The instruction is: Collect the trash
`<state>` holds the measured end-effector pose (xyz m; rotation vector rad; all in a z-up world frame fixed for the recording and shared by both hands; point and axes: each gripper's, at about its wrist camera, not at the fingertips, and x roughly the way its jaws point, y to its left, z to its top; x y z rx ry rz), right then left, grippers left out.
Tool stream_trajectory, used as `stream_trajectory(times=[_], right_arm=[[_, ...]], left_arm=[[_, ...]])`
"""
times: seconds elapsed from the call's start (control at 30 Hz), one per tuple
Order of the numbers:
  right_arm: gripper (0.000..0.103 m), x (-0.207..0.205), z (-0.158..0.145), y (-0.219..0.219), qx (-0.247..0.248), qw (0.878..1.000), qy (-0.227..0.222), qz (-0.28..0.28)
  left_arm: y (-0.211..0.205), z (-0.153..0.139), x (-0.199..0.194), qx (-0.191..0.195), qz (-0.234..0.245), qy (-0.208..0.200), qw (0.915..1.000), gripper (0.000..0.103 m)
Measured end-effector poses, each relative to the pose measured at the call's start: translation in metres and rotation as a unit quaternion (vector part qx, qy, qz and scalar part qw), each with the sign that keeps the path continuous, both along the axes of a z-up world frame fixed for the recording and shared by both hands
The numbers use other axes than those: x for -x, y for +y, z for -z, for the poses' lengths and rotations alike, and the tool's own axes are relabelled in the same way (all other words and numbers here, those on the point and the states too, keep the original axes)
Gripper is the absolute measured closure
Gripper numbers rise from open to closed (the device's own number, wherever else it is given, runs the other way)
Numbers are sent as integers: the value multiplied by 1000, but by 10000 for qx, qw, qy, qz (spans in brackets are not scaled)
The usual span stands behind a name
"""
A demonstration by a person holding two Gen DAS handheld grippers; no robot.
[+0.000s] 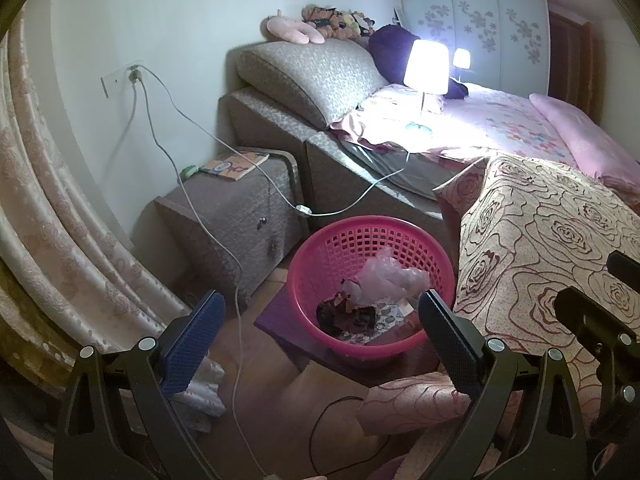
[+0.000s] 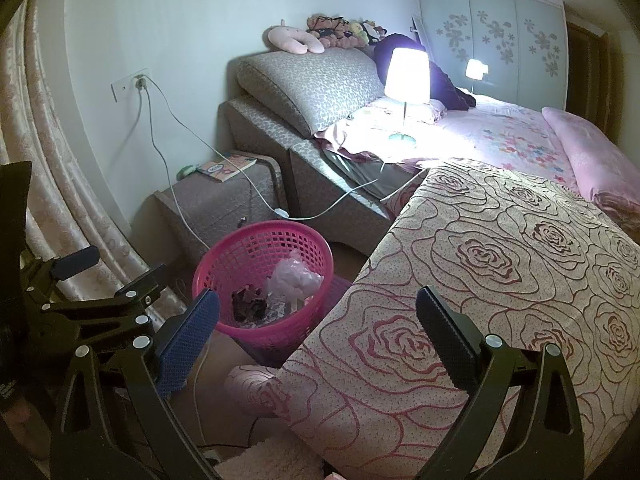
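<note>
The left hand-held gripper [image 1: 320,332] is released, its blue and black fingers spread wide with nothing between them. It hangs above the floor, aimed at a pink basket [image 1: 320,248] that sits on a dark purple stand [image 1: 272,320] beside the bed [image 1: 500,128]. Inside the basket lies the trash — a crumpled pale plastic bag [image 1: 390,278], dark scraps [image 1: 344,316] and some printed paper [image 1: 394,314]. The black finger of this gripper overlaps the basket's near rim in the view; whether it touches I cannot tell.

The right hand-held gripper [image 2: 318,336] is also released and empty. It is held over a rose-patterned quilt [image 2: 500,264] that drapes off the bed's edge toward the floor. From this side the basket [image 2: 256,248] shows to the left of the quilt, close to it, with the bag [image 2: 294,280] and dark scraps [image 2: 248,304] in it. The left gripper's black frame appears at the left edge of this view.

Beyond the basket stands a grey nightstand [image 1: 240,216] carrying a book [image 1: 234,165] and a small green object [image 1: 189,171]. White cables [image 1: 168,128] run from a wall socket [image 1: 134,76] down past the nightstand and across to a lit lamp [image 1: 425,68] standing on the bed. Plush toys [image 1: 332,24] rest on top of the grey headboard [image 1: 312,80], and a patterned curtain [image 1: 60,220] hangs at the left.
</note>
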<state>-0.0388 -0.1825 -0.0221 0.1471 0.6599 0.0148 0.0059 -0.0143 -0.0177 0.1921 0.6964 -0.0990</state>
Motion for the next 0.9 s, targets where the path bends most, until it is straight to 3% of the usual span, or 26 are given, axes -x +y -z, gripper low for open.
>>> stream_trajectory(times=[0.9], right_arm=[[8,1,1,-1,-8,10000,2,-9]], left_arm=[[-3,6,2,-1,-10,41,10000,9]])
